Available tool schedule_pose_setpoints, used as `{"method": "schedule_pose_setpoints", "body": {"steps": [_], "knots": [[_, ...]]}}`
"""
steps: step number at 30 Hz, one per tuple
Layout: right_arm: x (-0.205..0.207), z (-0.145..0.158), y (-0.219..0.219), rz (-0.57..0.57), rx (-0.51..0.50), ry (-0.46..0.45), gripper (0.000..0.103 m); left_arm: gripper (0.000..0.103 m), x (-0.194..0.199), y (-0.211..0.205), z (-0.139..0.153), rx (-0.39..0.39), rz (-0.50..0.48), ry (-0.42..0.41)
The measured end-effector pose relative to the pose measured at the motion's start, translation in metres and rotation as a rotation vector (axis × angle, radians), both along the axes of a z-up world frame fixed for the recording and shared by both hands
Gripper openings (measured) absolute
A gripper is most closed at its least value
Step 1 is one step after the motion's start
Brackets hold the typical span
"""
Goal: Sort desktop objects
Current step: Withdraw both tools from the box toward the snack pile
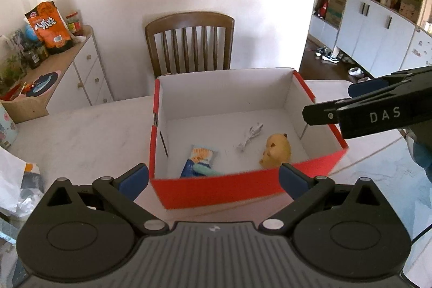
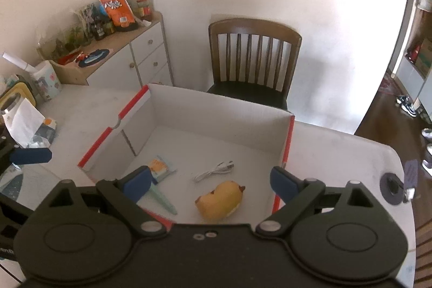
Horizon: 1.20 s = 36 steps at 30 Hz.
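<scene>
**Both claws released above the red box, four things lying inside**

A red box with a white inside stands on the pale marbled surface, open at the top. On its floor lie a yellow soft toy near the right wall, a coiled white cable just beyond it toward the middle, and a small blue-and-orange packet toward the left. A pale green pen-like stick lies beside the packet's near end; whether it touches or overlaps the packet is hard to tell, as a claw finger hides that spot.

The left claw hangs over the near wall of the box, its blue pads spread wide with nothing between them. The right claw is likewise released and empty, its fingers apart above the near part of the box. In the left wrist view the right claw comes in from the right edge, by the box's right wall.

Beyond the far side of the surface stands a wooden chair. Far left, a white cabinet carries an orange snack bag and jars. A white paper bag lies on the surface at the left.
</scene>
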State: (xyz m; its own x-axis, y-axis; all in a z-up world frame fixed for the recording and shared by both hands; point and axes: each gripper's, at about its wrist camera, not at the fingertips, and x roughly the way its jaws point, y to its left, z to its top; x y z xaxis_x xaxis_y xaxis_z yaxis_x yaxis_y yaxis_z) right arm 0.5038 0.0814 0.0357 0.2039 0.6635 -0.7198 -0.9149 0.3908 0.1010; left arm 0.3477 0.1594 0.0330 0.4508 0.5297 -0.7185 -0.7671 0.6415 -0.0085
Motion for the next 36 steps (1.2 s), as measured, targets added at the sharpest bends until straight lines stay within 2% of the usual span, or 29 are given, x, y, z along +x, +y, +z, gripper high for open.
{"method": "schedule_pose_setpoints", "body": {"steps": [2,5,14,23,29,32,36], "knots": [[-0.008,0.004,-0.008,-0.009,0.006,-0.007,0.096,0.103,-0.009,-0.007,0.003,-0.001,-0.009,-0.007],[-0.02,0.01,-0.021,-0.028,0.029,-0.007,0.102,0.103,-0.021,-0.016,0.005,-0.009,-0.024,-0.017],[-0.059,0.013,-0.05,-0.074,0.05,0.01,0.102,0.103,-0.058,-0.037,0.003,-0.02,-0.057,-0.028],[-0.089,0.004,-0.076,-0.106,0.083,0.031,0.103,0.103,-0.087,-0.055,-0.005,-0.045,-0.088,-0.043],[-0.111,-0.004,-0.093,-0.103,0.108,-0.012,0.103,0.103,-0.103,-0.065,-0.014,-0.064,-0.093,-0.05],[-0.117,-0.006,-0.101,-0.141,0.14,-0.017,0.103,0.103,-0.111,-0.072,-0.021,-0.066,-0.102,-0.048],[-0.118,-0.013,-0.108,-0.173,0.1,0.007,0.103,0.103,-0.119,-0.082,-0.03,-0.074,-0.117,-0.047]]}}
